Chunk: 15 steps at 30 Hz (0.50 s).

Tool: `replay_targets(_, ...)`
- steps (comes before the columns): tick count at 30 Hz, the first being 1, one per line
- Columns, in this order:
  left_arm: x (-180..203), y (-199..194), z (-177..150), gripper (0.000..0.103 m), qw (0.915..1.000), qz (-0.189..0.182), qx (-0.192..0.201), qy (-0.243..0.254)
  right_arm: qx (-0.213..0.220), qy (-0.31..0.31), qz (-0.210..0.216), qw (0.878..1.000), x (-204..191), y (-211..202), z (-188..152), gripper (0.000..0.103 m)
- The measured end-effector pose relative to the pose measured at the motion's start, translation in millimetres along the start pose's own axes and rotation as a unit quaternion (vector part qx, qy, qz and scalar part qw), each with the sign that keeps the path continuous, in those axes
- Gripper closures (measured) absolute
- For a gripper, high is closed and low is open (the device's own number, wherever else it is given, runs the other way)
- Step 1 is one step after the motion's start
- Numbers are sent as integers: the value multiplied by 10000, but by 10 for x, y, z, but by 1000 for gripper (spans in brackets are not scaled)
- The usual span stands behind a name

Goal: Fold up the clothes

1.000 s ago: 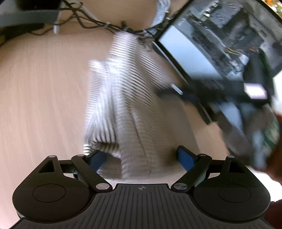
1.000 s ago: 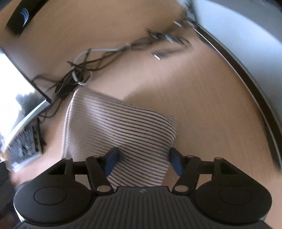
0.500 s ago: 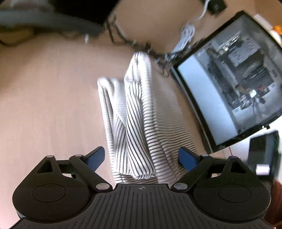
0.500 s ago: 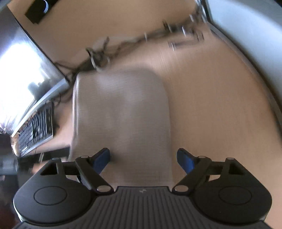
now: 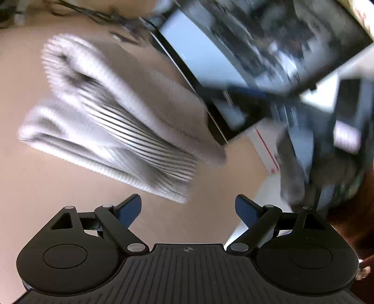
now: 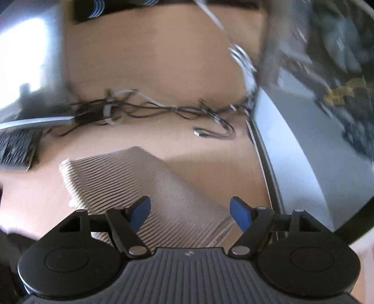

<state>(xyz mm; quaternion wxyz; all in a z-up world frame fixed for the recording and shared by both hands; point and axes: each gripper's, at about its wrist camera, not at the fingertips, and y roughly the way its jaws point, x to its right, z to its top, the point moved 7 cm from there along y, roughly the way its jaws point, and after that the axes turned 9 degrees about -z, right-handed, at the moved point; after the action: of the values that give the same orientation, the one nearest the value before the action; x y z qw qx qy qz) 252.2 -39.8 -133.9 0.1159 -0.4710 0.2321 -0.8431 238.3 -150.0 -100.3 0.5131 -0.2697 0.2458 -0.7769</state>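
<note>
**Striped garment folded on desk; both grippers spread and empty**

The striped garment (image 5: 112, 121) is seen lying folded on the wooden desk (image 5: 35, 187), in several stacked layers with rounded fold edges turned toward the far left. In the left wrist view it is placed ahead of the left gripper (image 5: 188, 207), apart from the blue fingertips (image 5: 131, 208). The left jaws are held wide apart, and nothing is gripped between them.

In the right wrist view the garment (image 6: 140, 184) is found directly below the right gripper (image 6: 190, 210). The blue fingertips (image 6: 238, 212) are spread wide over the cloth; no fabric is pinched between them. Whether the tips touch the cloth cannot be told.

A monitor (image 5: 233, 58) is noted just right of the garment in the left view, its lower corner close beside the cloth. A tangle of cables (image 6: 149, 110) is recorded behind the garment, and a keyboard (image 6: 16, 149) at the left edge of the right view.

No writing can be read. A dark item with curved light stripes (image 6: 93, 5) is seen at the top of the right view; its marking is blurred. Both views are smeared by motion.
</note>
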Motion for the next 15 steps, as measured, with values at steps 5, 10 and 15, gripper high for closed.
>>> replay_targets(5,-314,-684,384,12,9934,591,947,-244,476,-1238,152,9910,-451,-234,-198,27)
replay_targets(10,-593,-878,730,12,9777,1520,1419,-286,521,-2349,267,9703,-865,-158,-439,27)
replay_targets(15,-920,-1038,780,12,9662,1944,1553,-669,406,-2293,135,9724,-781,-30,-447,48)
